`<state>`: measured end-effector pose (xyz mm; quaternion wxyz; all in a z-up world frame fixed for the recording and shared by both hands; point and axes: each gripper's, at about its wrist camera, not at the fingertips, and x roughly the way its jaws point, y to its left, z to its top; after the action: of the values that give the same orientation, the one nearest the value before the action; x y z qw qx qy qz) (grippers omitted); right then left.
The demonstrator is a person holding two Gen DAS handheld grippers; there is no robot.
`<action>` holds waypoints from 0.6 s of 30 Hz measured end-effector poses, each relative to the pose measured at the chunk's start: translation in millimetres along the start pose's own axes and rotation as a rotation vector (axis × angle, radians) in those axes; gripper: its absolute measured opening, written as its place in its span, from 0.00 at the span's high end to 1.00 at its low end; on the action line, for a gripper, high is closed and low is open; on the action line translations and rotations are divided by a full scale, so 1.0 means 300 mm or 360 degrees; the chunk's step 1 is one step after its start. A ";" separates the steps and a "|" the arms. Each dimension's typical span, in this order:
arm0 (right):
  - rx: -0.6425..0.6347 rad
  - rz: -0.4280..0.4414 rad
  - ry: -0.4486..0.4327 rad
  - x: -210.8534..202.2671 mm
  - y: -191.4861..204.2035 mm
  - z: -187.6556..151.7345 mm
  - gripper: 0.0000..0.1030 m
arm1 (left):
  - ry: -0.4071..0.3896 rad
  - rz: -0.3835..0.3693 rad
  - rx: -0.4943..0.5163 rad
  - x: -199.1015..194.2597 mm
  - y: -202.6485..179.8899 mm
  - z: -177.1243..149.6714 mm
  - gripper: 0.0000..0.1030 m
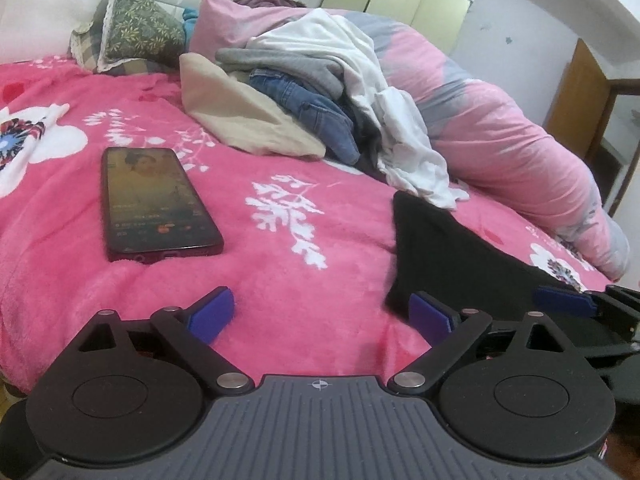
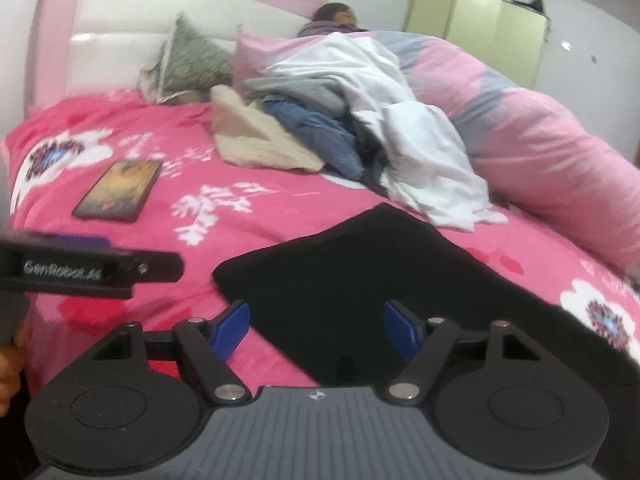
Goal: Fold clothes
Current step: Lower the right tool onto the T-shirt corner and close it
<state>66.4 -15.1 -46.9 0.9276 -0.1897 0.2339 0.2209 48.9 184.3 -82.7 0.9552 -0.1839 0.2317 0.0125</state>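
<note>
Black cloth (image 2: pixel 360 280) lay flat on the pink blanket (image 1: pixel 280 280), near the phone (image 1: pixel 156 204). A clothes pile (image 1: pixel 320 92) sat beyond the phone, against the quilt (image 1: pixel 500 128). The left gripper (image 1: pixel 324 316) hovered beside the phone, fingers apart and holding nothing. The right gripper (image 2: pixel 316 328) hung over the cloth's near edge, fingers apart, not gripping it.

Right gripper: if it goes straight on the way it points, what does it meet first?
Probably the black garment: it lies spread on the pink blanket directly ahead, between the open jaws of the right gripper. Depth is unclear; contact isn't evident.
</note>
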 end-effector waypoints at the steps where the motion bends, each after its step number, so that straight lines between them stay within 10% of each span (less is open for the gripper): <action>1: -0.0034 0.0002 -0.0005 0.003 0.017 0.000 0.27 | -0.0004 -0.0005 -0.0005 -0.001 0.003 -0.002 0.10; 18: -0.0418 -0.0081 -0.0011 0.110 0.162 -0.002 0.32 | -0.0057 -0.0023 -0.0073 -0.001 0.035 -0.008 0.21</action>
<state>68.0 35.7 -76.4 0.9010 -0.3146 0.1949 0.2266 46.3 193.1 -88.2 0.9548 -0.2072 0.2128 0.0141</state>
